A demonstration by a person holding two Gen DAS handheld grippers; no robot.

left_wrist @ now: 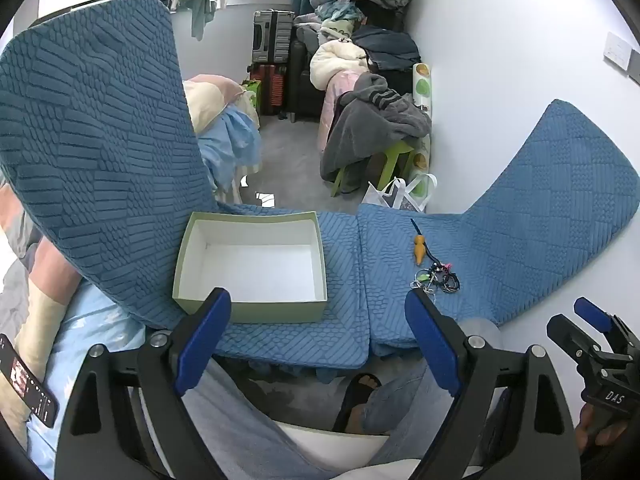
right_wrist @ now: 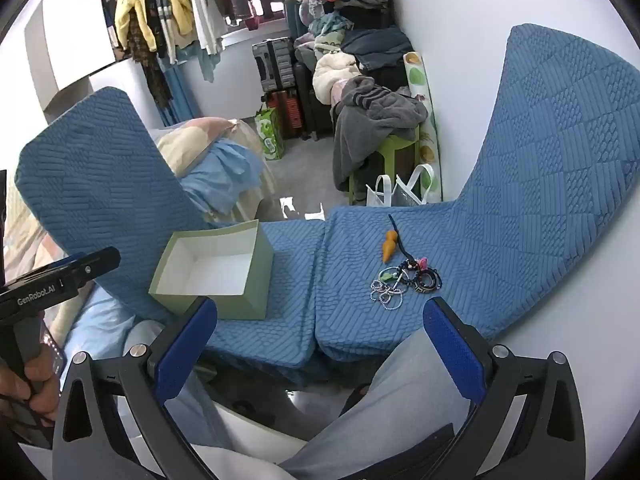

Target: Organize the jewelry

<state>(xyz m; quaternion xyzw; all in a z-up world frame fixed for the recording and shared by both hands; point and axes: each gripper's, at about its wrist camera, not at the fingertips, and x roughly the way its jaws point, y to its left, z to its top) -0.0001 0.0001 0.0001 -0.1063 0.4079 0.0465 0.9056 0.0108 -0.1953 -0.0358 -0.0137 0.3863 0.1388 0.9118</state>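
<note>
A cluttered bedroom with hanging clothes and piled laundry lies behind a blue quilted cushion spread out as the work surface. The left gripper has its fingers wide apart with nothing between them; the pale green box sits just beyond its left finger, its white inside bare. The right gripper also stands fully spread and empty. The jewelry pile, a tangle of bead chain, dark rings and small charms, lies on the cushion ahead of the right gripper's right finger, with an orange carrot-shaped charm just past it. Judging by the bare box, nothing is sorted yet: every piece remains to be picked up and placed inside
</note>
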